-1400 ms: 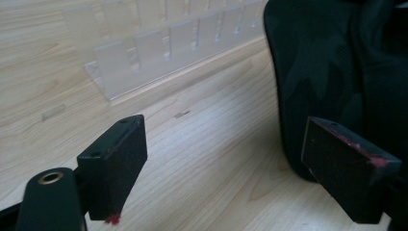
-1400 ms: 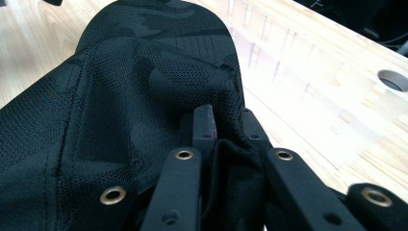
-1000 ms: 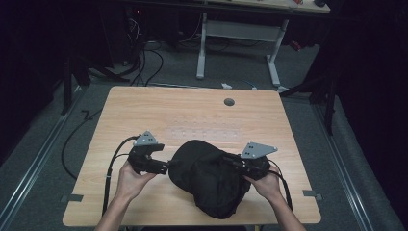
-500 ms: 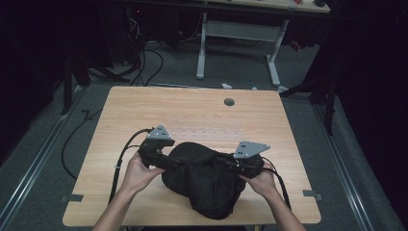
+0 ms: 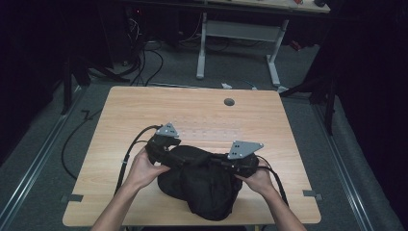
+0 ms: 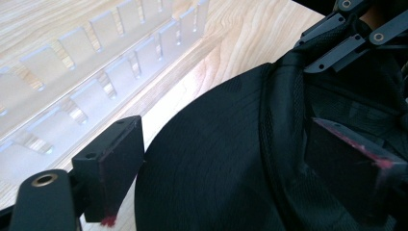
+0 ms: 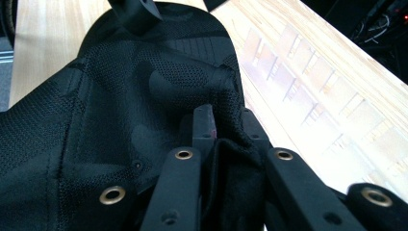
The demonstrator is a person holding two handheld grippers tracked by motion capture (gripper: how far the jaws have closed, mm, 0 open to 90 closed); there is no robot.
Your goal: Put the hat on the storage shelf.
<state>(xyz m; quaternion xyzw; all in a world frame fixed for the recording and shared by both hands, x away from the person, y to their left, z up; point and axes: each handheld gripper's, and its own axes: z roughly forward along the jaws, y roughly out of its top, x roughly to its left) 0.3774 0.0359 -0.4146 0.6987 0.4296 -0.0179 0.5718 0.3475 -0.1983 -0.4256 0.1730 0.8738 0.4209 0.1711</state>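
A light wooden tabletop [image 5: 144,110] is standing on grey floor in a dim room, with one round grommet hole [image 5: 229,102] near its far edge and a faint clear slotted rack [image 5: 207,132] lying across its middle. Dark cables [image 5: 144,62] are trailing over the floor at the far left, and one white-legged desk frame [image 5: 238,45] is standing beyond the tabletop.

At the left, the left hand [image 5: 142,168] is holding the left gripper [image 5: 161,147] against the left end of the one black cap [image 5: 202,183], which is lying near the tabletop's near edge, between the two grippers. In the left gripper view its jaws are standing spread, one black pad [image 6: 110,168] sitting just off the cap's brim [image 6: 207,163] on the wood side and the other over the mesh crown, neither visibly pressing the fabric.

At the right, the right hand [image 5: 262,180] is holding the right gripper [image 5: 226,166] at the cap's right side. In the right gripper view its jaws are pressed nearly together, pinching a fold of the cap's [image 7: 120,96] black mesh and inner band between them. The slotted rack [image 7: 317,96] is showing on the wood beyond.

Counted: two grippers, two hands, one cap, one rack.
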